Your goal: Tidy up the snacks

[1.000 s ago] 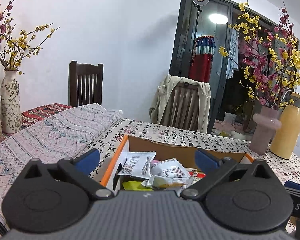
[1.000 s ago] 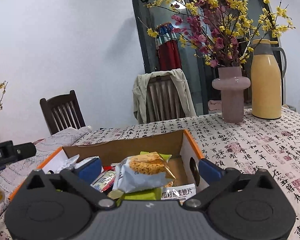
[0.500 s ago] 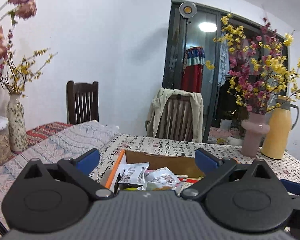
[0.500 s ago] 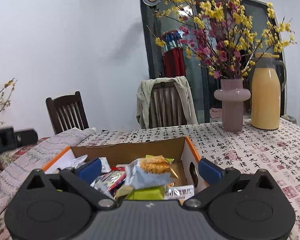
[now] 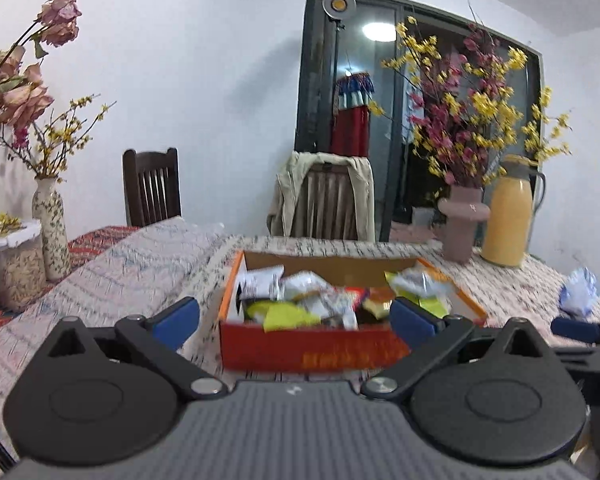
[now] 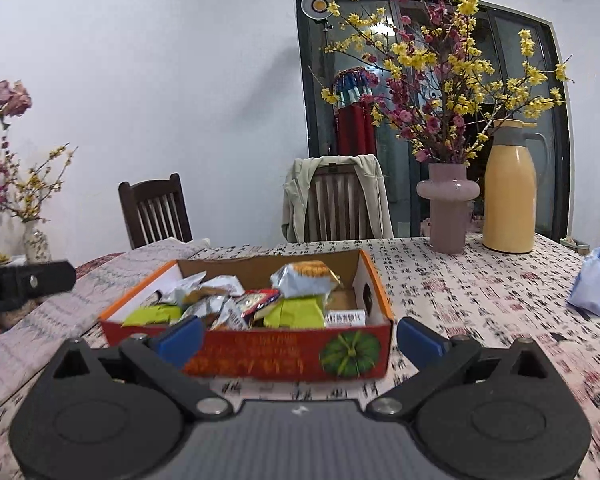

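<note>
An orange cardboard box (image 5: 312, 350) with a pumpkin picture (image 6: 350, 354) stands on the table, filled with several snack packets (image 6: 304, 280), silver, green and red. My left gripper (image 5: 294, 318) is open and empty, held in front of the box's near wall. My right gripper (image 6: 298, 338) is open and empty, also just short of the box front. A blue-white snack bag (image 6: 596, 286) lies apart on the table to the right; it also shows in the left wrist view (image 5: 578, 290).
A pink vase (image 6: 448, 212) of flowering branches and a yellow thermos (image 6: 508, 200) stand at the back right. A patterned vase (image 5: 52, 232) and a lidded container (image 5: 10, 264) stand at the left. Two chairs (image 6: 340, 204) are behind the table.
Both grippers have pulled back and up from the box; its front wall now shows in both views. Both stay open and empty.
</note>
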`<control>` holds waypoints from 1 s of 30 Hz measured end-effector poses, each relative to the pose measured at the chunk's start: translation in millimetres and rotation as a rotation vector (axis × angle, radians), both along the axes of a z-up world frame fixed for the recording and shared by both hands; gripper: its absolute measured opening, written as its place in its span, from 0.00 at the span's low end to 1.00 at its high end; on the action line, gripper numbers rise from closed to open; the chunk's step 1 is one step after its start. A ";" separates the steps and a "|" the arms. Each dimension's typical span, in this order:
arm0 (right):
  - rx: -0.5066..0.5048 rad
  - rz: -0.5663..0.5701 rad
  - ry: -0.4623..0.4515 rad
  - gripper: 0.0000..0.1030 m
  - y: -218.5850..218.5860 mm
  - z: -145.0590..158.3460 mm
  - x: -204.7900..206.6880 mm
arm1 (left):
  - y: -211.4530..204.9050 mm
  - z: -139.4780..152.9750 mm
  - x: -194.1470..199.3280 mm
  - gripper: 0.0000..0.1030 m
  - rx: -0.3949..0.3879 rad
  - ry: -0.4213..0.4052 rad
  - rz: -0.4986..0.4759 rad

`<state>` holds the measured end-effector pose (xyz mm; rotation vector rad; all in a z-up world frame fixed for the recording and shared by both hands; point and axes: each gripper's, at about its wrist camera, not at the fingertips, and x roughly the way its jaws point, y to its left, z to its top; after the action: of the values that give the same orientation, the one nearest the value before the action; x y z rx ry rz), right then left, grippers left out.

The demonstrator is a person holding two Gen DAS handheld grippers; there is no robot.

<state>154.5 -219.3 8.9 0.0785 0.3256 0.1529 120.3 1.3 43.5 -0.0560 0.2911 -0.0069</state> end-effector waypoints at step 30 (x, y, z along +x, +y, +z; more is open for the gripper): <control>-0.040 0.037 0.102 1.00 -9.7 -33.2 -111.9 | 23.0 -52.4 -91.6 1.00 0.010 0.134 -0.025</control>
<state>42.6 -229.0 -24.3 0.0413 0.4322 0.1792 28.7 24.3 -8.9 -0.0432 0.4259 -0.0268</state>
